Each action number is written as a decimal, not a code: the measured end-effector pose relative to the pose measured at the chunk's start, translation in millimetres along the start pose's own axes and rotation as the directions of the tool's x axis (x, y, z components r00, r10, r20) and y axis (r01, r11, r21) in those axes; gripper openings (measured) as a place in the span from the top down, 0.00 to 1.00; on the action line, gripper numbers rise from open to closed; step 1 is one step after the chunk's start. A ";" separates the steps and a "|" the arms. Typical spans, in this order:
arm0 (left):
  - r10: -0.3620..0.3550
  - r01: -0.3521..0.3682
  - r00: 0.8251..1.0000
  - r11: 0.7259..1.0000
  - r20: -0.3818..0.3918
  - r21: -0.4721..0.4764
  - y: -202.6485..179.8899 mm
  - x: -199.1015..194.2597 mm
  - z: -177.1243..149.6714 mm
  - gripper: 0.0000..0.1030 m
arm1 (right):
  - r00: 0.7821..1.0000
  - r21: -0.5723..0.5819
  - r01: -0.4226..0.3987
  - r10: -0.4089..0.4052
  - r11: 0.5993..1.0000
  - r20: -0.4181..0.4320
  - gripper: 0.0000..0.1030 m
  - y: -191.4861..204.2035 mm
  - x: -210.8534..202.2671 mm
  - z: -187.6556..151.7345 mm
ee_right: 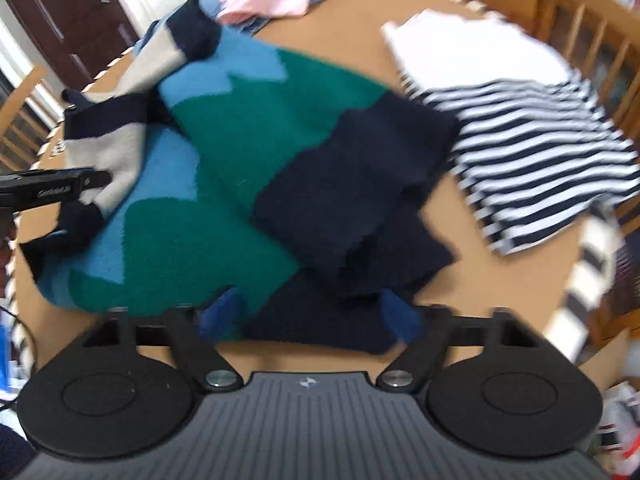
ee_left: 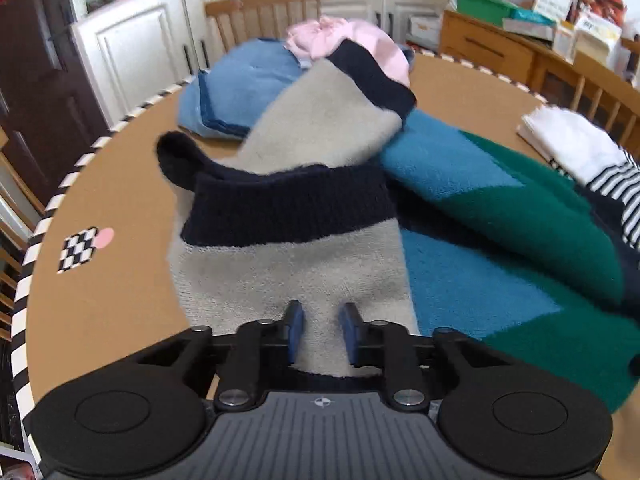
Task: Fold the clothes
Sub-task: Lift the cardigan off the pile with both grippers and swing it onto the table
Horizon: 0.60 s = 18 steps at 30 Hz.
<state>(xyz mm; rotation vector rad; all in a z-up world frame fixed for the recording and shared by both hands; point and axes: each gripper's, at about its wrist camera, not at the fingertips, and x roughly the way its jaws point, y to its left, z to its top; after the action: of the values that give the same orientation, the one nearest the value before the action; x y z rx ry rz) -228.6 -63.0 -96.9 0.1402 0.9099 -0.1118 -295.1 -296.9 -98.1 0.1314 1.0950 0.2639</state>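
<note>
A colour-block knit sweater [ee_left: 480,216] in grey, navy, blue and green lies partly folded on the round brown table [ee_left: 120,200]. My left gripper [ee_left: 321,330] hovers over its grey part [ee_left: 288,276]; the blue fingertips stand a small gap apart over the fabric, gripping nothing. In the right wrist view the sweater [ee_right: 248,168] fills the middle, and my right gripper [ee_right: 310,314] is wide open at its navy near edge [ee_right: 320,324]. The left gripper shows there at the left edge [ee_right: 56,188], over the grey sleeve.
Folded blue jeans [ee_left: 244,84] with a pink garment [ee_left: 340,40] on top lie at the far side. A white top [ee_right: 472,52] and a navy-striped shirt [ee_right: 540,152] lie at the right. Wooden chairs [ee_left: 268,12] ring the table; cabinets and a cluttered sideboard [ee_left: 500,40] stand behind.
</note>
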 end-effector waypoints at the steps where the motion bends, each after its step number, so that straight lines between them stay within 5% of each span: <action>1: -0.004 0.004 1.000 1.000 -0.003 -0.002 1.8 -1.3 -0.9 0.90 | 1.000 -0.022 0.018 -0.018 1.000 0.018 0.82 4.9 3.3 1.2; 4: -0.035 0.032 0.999 0.994 -0.027 -0.107 21.9 -5.0 -0.9 0.94 | 0.999 -0.067 0.010 -0.008 0.998 0.039 0.94 11.5 8.3 19.3; 8: -0.054 0.039 0.998 0.954 -0.043 -0.299 61.5 -24.3 -5.5 0.95 | 0.990 -0.157 0.016 0.007 0.988 0.139 0.95 16.5 -4.1 65.8; 16: 0.125 -0.114 0.992 0.890 -0.004 -0.442 119.2 -98.2 -28.7 0.95 | 0.917 -0.274 0.155 -0.035 0.949 0.397 0.95 49.0 -34.7 156.7; 18: 0.138 -0.132 0.990 0.866 -0.023 -0.482 130.6 -106.1 -36.8 0.95 | 0.922 -0.271 0.163 -0.048 0.949 0.384 0.95 50.2 -29.8 158.2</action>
<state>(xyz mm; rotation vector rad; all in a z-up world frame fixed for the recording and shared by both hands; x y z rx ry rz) -301.5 75.7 -25.5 -0.2639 0.8880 0.2482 -174.4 -253.0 11.1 -0.1463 0.6693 0.2897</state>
